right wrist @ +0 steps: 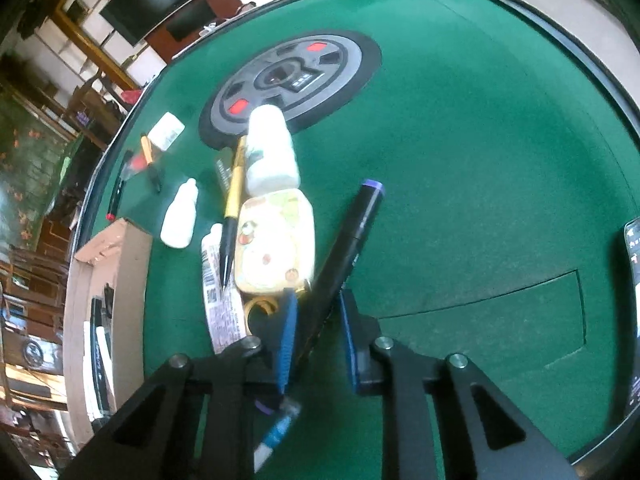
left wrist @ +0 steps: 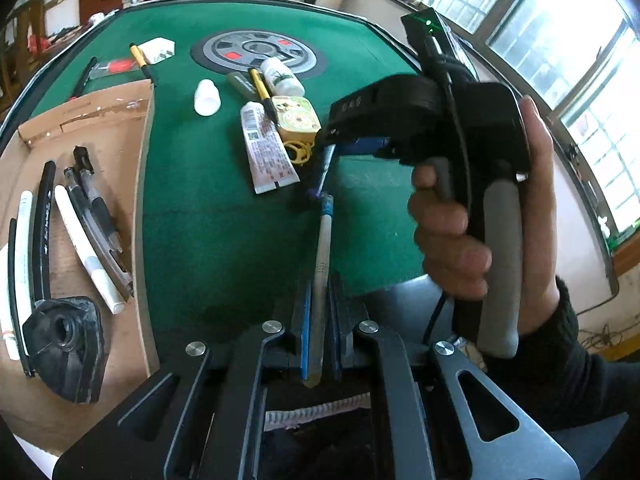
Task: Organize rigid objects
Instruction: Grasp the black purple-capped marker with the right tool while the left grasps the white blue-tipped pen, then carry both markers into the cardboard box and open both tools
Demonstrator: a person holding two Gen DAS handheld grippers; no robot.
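The left gripper point(left wrist: 318, 320) clenched a white pen point(left wrist: 323, 256) at lower centre, while the right gripper point(right wrist: 316, 332) grasped a marker point(right wrist: 352, 236), likely both bound for the box point(left wrist: 80, 120) at left.

Green felt table point(left wrist: 224, 216), purple-capped black marker point(right wrist: 352, 236)

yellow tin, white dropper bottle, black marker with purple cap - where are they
yellow tin point(right wrist: 276, 252), right wrist view, middle of its lid
white dropper bottle point(right wrist: 180, 220), right wrist view, on its body
black marker with purple cap point(right wrist: 356, 232), right wrist view, upper barrel
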